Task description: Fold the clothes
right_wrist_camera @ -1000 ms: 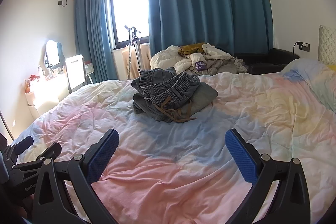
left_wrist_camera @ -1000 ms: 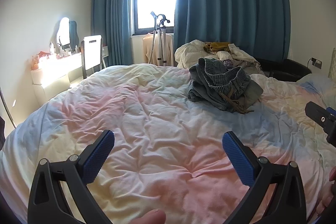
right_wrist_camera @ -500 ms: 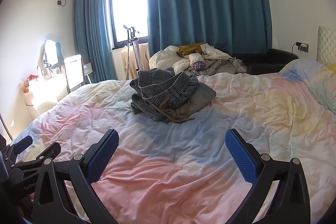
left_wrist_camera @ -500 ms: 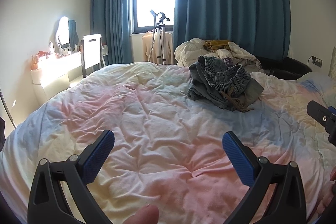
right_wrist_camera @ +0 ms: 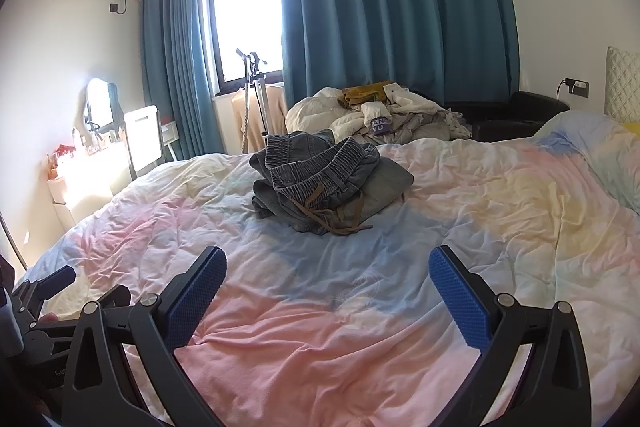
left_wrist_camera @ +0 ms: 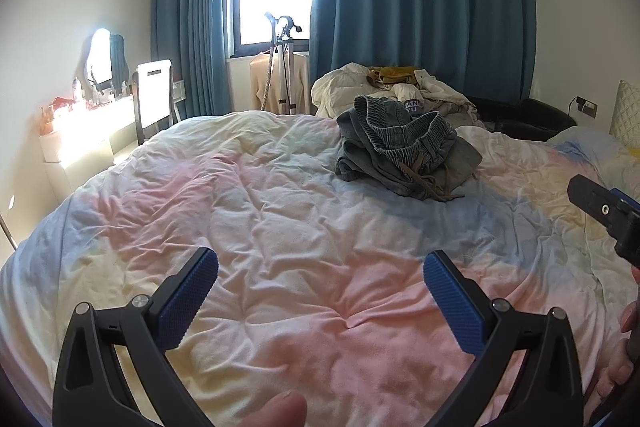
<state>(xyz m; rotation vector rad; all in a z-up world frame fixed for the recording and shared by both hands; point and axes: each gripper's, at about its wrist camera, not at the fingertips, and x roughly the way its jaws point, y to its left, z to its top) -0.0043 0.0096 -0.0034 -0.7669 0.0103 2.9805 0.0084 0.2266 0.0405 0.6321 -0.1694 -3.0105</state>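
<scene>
- hovering above the near part of the bed (left_wrist_camera: 280,211), the left gripper (left_wrist_camera: 320,291) has its blue-padded jaws spread wide with nothing between them; only rumpled pastel duvet shows in the gap.
- the right gripper (right_wrist_camera: 326,285) hangs over the same near stretch of the bed, jaws equally wide apart and empty.
- in the right wrist view the left gripper sits low at the left edge; in the left wrist view a black part of the right gripper pokes in from the right edge.
- a fingertip (left_wrist_camera: 280,409) shows at the bottom of the left wrist view.
- the grey trousers (right_wrist_camera: 320,183), crumpled in a heap with a ribbed elastic waistband on top and a brown drawstring (right_wrist_camera: 340,223) trailing toward the grippers, lie on the duvet toward the far edge of the bed, well apart from both grippers.
- behind the far edge of the bed, a pile of clothes (right_wrist_camera: 376,115) in white, mustard and grey sits in front of the blue curtains (right_wrist_camera: 392,7).
- a dressing table (left_wrist_camera: 88,131) with a mirror stands beside the bed's left edge.
</scene>
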